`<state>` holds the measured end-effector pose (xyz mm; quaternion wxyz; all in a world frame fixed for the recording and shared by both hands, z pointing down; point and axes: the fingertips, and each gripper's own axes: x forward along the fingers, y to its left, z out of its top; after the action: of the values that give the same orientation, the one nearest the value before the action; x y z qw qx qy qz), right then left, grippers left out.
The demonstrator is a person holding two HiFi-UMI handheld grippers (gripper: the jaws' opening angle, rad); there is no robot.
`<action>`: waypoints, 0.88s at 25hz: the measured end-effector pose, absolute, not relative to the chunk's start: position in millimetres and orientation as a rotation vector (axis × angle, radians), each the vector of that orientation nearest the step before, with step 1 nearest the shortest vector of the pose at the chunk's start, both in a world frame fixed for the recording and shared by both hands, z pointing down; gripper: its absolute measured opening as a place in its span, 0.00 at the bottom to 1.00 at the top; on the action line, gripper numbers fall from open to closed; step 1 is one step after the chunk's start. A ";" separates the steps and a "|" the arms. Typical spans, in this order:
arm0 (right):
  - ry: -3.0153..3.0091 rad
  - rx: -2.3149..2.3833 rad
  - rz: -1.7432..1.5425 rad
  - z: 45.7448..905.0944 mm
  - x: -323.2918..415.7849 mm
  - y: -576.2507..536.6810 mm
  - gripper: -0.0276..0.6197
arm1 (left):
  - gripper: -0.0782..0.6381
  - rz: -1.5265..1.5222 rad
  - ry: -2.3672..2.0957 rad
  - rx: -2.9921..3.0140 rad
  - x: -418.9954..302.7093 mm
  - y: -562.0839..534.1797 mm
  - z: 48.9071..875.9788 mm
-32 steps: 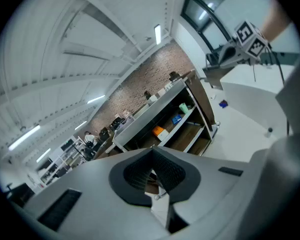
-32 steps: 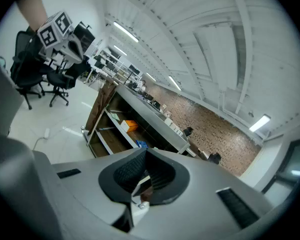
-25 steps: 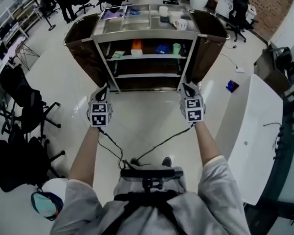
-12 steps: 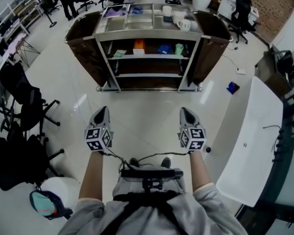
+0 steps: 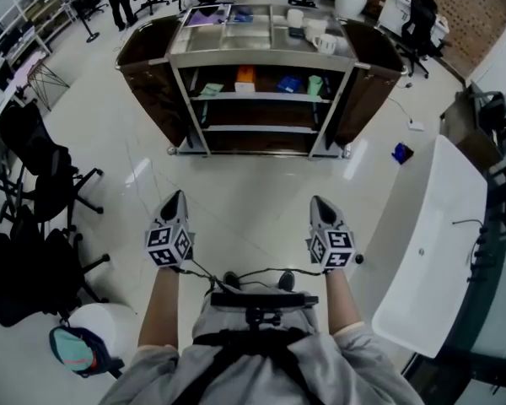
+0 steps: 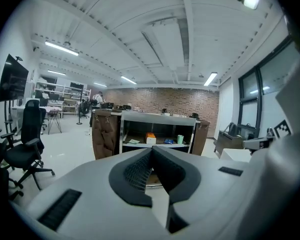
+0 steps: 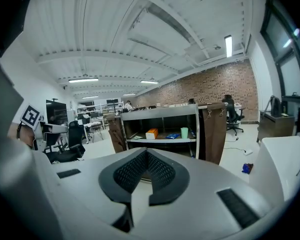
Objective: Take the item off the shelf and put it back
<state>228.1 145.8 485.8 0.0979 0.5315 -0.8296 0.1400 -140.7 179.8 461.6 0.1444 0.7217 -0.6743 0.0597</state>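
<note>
A steel shelf cart [image 5: 257, 62] stands a few steps ahead of me on the white floor. Its upper shelf holds an orange box [image 5: 245, 78], a blue item [image 5: 289, 83], a green cup [image 5: 315, 85] and a flat pale item [image 5: 211, 90]. My left gripper [image 5: 175, 199] and right gripper [image 5: 320, 202] hang side by side well short of the cart, both shut and empty. The left gripper view shows its closed tips [image 6: 151, 149] below the orange box [image 6: 150, 138] and green cup [image 6: 180, 139]. The right gripper [image 7: 146, 151] points at the same shelf, with the orange box [image 7: 151, 133] above it.
Brown bags hang on both ends of the cart [image 5: 143, 66]. Cups [image 5: 320, 36] and papers lie on its top. Black office chairs [image 5: 34, 167] stand at the left, a white table [image 5: 430, 226] at the right, a small blue object [image 5: 401, 151] on the floor beside it.
Both grippers have drawn back from the cart's front toward my body, and the cart now sits farther away. Both stayed shut.
</note>
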 end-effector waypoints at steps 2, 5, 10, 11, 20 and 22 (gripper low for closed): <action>-2.458 1.571 0.401 484.5 219.0 144.1 0.06 | 0.12 0.179 -1.936 2.088 -146.4 177.7 462.4; -2.462 1.587 0.401 482.6 204.2 140.5 0.06 | 0.12 0.185 -1.923 2.106 -157.1 173.1 462.2; -2.461 1.604 0.411 485.2 169.7 143.2 0.06 | 0.12 0.191 -1.874 2.151 -176.0 167.7 462.3; -2.460 1.604 0.410 485.4 161.8 144.1 0.06 | 0.12 0.195 -1.860 2.165 -178.9 166.6 462.6; -2.457 1.571 0.392 482.7 110.0 134.6 0.06 | 0.12 0.296 -1.817 2.232 -195.9 144.8 468.9; -2.452 1.573 0.390 482.4 107.2 124.9 0.06 | 0.12 0.293 -1.805 2.232 -195.1 133.0 470.9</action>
<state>107.2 124.9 482.4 0.1013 0.5324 -0.8299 0.1322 -195.1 133.0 470.9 0.1277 0.7672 -0.6205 0.1007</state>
